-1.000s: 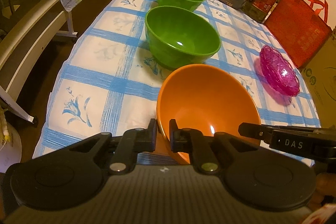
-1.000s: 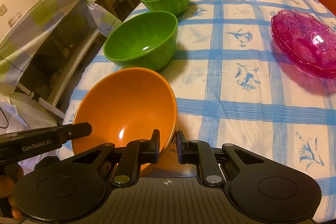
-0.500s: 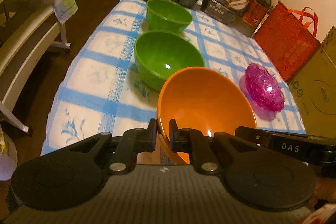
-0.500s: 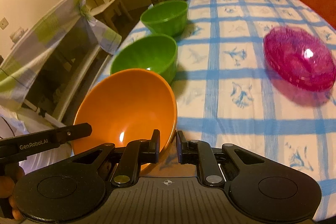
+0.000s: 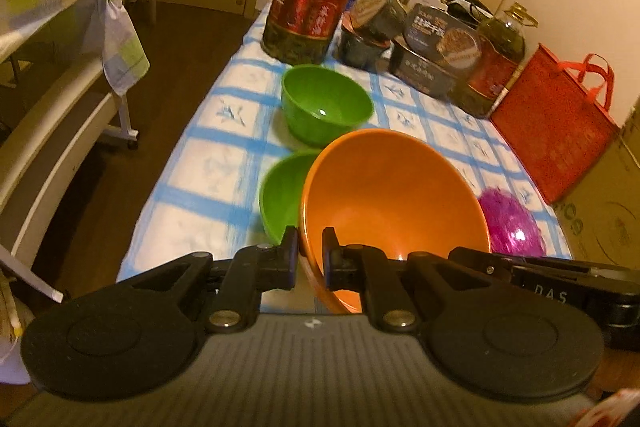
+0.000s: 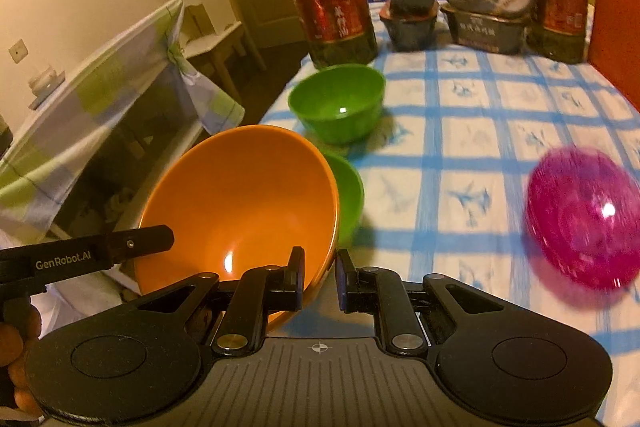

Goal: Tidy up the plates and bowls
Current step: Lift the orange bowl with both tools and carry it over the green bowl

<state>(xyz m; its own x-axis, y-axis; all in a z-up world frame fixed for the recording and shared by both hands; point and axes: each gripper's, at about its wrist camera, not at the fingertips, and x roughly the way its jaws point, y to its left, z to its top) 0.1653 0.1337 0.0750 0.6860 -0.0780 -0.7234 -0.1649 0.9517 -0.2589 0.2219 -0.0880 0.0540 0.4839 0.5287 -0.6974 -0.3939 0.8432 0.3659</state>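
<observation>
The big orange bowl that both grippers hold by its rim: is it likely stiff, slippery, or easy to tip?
The glossy orange plastic-looking bowl probably is stiff: its rim keeps a clean round line where the left gripper and right gripper pinch it. The shiny highlight suggests a smooth, somewhat slippery surface. Held only at the near rim and tilted, it may swing if one grip loosens.

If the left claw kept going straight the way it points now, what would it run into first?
Probably the near green bowl. The left claw already pinches the orange bowl by its rim, and the green one lies just ahead and below, partly hidden behind it. Depth is hard to judge.
</observation>
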